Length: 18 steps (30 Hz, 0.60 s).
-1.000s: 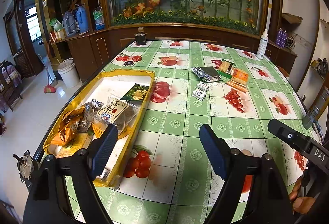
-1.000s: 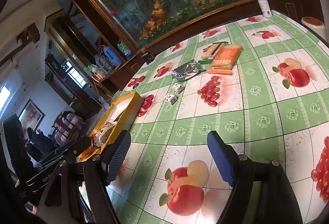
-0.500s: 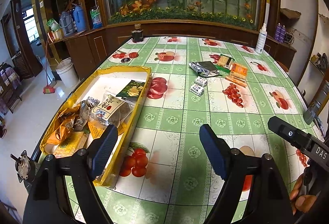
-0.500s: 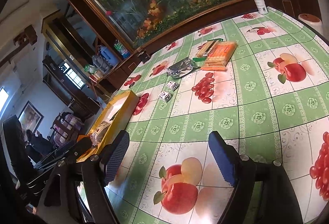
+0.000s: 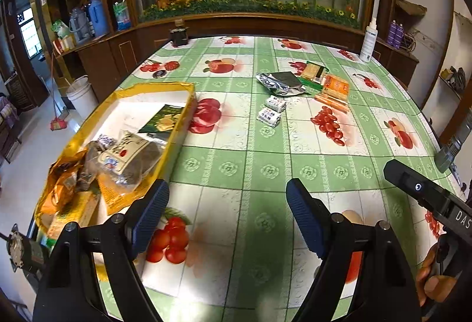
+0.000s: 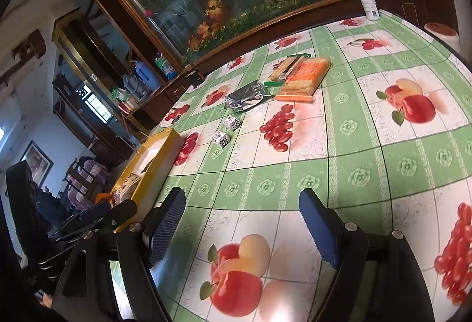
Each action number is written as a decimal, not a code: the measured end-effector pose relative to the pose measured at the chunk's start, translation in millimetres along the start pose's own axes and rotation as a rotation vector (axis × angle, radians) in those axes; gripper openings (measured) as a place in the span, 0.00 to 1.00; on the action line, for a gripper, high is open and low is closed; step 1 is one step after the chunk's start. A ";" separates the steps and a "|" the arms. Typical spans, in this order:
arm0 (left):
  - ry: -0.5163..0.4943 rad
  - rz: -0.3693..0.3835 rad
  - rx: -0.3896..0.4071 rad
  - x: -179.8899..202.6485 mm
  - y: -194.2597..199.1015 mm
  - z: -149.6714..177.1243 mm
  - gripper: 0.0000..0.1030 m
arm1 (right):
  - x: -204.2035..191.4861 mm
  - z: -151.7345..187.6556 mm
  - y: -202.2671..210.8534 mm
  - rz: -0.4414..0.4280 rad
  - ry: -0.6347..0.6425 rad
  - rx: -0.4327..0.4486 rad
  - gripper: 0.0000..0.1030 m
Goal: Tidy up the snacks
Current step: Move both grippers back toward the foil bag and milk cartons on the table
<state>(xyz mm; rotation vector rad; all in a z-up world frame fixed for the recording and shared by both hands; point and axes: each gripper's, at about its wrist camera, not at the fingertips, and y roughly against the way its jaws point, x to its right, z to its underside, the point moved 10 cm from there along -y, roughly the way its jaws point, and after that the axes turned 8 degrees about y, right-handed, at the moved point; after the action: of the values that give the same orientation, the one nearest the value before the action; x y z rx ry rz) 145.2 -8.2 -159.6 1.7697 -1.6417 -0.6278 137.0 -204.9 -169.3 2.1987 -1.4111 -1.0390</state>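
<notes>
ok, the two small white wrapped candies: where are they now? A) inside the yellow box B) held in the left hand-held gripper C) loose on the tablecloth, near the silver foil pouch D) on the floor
C: the two small wrapped candies lie loose on the tablecloth, just in front of the silver foil pouch, outside the yellow box; the left hand-held gripper is open and empty.

Left wrist view looks from above the table's (image 5: 236, 156) near edge toward 12 o'clock. Right wrist view sits lower, tilted, facing 11 o'clock. Both share the yellow box (image 5: 177, 127) (image 6: 159, 162) and silver packet (image 5: 280, 83) (image 6: 244, 97).
</notes>
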 end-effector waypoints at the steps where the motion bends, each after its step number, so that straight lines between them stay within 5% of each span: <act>1: 0.002 0.008 -0.004 2.5 -3.6 -2.1 0.80 | 1.0 -3.0 -0.3 -0.001 0.009 0.004 0.79; 8: -0.014 0.050 -0.015 24.1 -34.3 -24.3 0.80 | 0.1 -25.9 -7.2 -0.002 0.091 0.010 0.79; 13: -0.021 0.130 -0.095 42.7 -69.8 -33.2 0.79 | 0.2 -45.0 -19.3 -0.005 0.141 0.004 0.74; 18: -0.001 0.162 -0.158 47.7 -102.6 -36.9 0.79 | 30.4 -78.2 -45.2 0.076 0.148 0.009 0.75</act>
<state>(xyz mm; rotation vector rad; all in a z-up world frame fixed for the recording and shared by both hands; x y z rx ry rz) 247.3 -48.7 -205.2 1.5082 -1.6677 -0.6637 230.3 -219.6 -156.0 2.1611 -1.4235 -0.8271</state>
